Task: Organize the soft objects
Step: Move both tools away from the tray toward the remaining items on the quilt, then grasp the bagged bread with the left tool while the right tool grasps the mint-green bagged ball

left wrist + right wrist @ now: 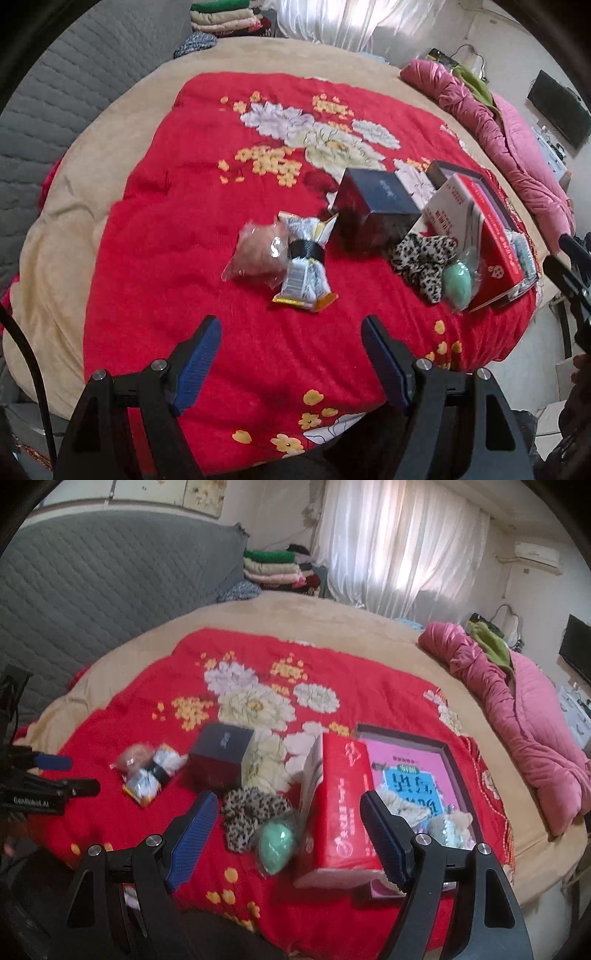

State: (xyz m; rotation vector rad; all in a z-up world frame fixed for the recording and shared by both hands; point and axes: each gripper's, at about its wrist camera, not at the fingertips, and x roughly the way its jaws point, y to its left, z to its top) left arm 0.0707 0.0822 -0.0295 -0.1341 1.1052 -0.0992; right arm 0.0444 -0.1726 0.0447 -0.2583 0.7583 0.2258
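Right wrist view shows my right claw (286,834) released above the mint-green egg-shaped sponge in clear wrap (275,843) beside the leopard-print fabric scrunchie (245,814); left claw (291,360) likewise released; slippery wrap risks a slipped pinch.

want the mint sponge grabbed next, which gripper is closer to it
Right. The right gripper hovers just before the mint sponge; the left gripper is over by the pink puff.
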